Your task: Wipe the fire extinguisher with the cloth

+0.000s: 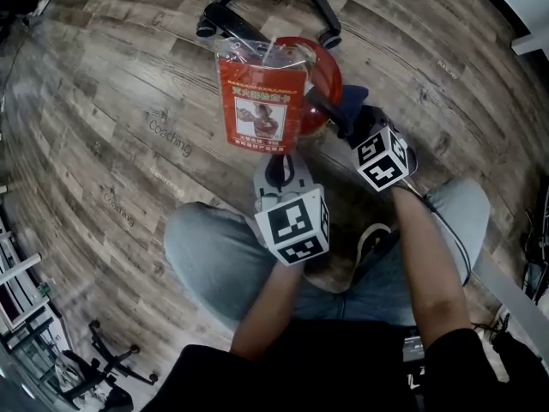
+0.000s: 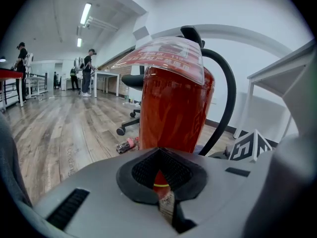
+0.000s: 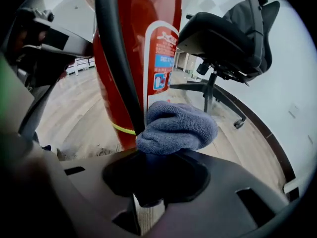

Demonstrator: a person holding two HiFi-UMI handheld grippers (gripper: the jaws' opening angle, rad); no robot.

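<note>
The red fire extinguisher point(image 1: 319, 74) stands on the wood floor with a red plastic-sleeved tag point(image 1: 261, 106) hanging over its top. Its black hose point(image 3: 116, 58) runs down the body beside the printed label point(image 3: 161, 63). My right gripper point(image 1: 345, 117) is shut on a grey-blue cloth point(image 3: 176, 128), and the bunched cloth rests against the hose and the body low down. The cloth point(image 1: 352, 101) shows at the extinguisher's right side. My left gripper point(image 1: 280, 172) is shut with nothing in it, just in front of the extinguisher point(image 2: 173, 108), below the tag point(image 2: 163, 58).
An office chair's wheeled base point(image 1: 266, 7) stands right behind the extinguisher, its seat point(image 3: 223, 38) overhead in the right gripper view. The person's knees point(image 1: 214, 247) and a shoe point(image 1: 373, 243) are close below. A white table frame point(image 2: 282, 78) is at the right; people point(image 2: 89, 71) stand far off.
</note>
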